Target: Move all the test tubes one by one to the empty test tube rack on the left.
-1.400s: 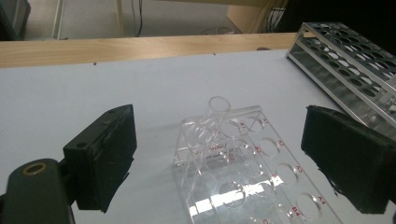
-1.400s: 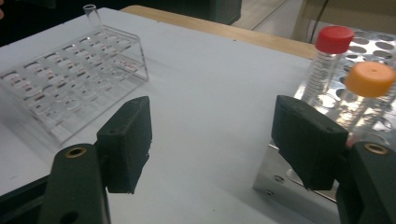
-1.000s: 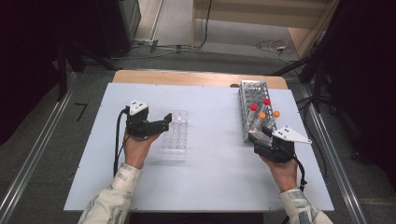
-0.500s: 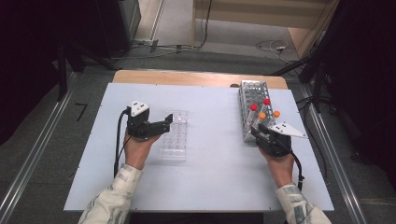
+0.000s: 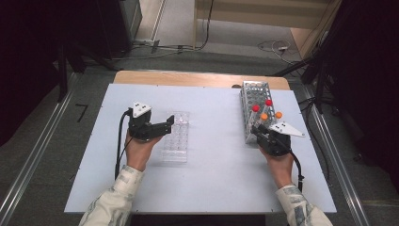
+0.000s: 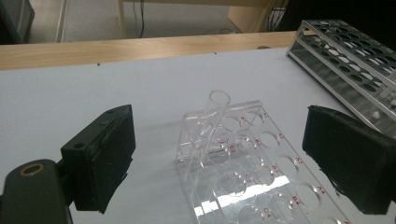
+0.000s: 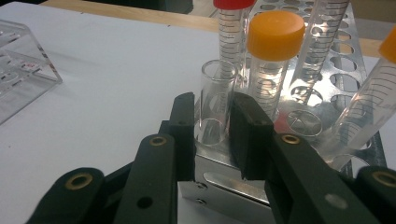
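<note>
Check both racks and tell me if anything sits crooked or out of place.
One thing: in the clear rack, the open glass tube leans at a slant instead of standing upright. In the metal rack, the right gripper is shut on an uncapped tube that stands straight; nothing spilled or broken.

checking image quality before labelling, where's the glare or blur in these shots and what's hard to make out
High view: even light, dark surroundings, the clear rack nearly vanishes against the white table. Left gripper view: bright glare on the clear rack's near end, the close fingers soft. Right gripper view: the open glass tube between the fingers is sharp, the orange cap slightly washed out, the metal rack behind blurs.
</note>
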The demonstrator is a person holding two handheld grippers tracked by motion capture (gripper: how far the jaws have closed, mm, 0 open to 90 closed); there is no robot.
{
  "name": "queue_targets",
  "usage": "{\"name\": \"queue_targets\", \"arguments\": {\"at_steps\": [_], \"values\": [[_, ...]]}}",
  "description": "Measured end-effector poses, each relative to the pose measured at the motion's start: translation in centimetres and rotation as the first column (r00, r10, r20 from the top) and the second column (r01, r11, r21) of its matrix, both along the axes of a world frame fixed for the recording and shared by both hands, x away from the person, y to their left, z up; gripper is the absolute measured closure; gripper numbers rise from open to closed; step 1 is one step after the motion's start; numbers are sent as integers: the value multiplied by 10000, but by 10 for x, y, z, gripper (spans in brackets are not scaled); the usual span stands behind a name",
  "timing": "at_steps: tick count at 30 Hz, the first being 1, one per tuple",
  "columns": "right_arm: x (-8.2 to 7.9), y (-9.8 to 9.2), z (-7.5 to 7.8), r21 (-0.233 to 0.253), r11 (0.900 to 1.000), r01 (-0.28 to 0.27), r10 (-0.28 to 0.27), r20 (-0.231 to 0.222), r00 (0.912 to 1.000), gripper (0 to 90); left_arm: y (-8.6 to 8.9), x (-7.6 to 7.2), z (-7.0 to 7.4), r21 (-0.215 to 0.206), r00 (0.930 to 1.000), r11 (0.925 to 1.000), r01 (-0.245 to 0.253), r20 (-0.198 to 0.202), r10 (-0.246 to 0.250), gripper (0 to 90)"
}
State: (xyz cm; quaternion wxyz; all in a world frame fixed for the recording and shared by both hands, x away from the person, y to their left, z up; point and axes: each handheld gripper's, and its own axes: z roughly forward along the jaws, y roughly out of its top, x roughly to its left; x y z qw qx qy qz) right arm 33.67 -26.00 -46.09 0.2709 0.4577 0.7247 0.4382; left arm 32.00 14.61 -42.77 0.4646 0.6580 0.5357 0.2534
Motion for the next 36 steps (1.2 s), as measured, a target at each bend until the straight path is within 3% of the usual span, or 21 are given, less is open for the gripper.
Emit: {"name": "queue_targets", "arguments": {"at_steps": [14, 27, 36], "values": [[1, 2, 3, -156, 9999, 17, -12, 320, 9995, 730, -2, 0, 0, -6, 10000, 10000, 82, -16, -82, 99], [-12, 1, 32, 29, 10000, -40, 36, 1174, 9931, 733, -1, -1, 1, -12, 10000, 10000, 96, 18, -96, 99], [-20, -2, 48, 380, 9992, -157, 101, 1453, 9893, 733, -2, -2, 2, -41, 9999, 9999, 109, 14, -109, 99]]}}
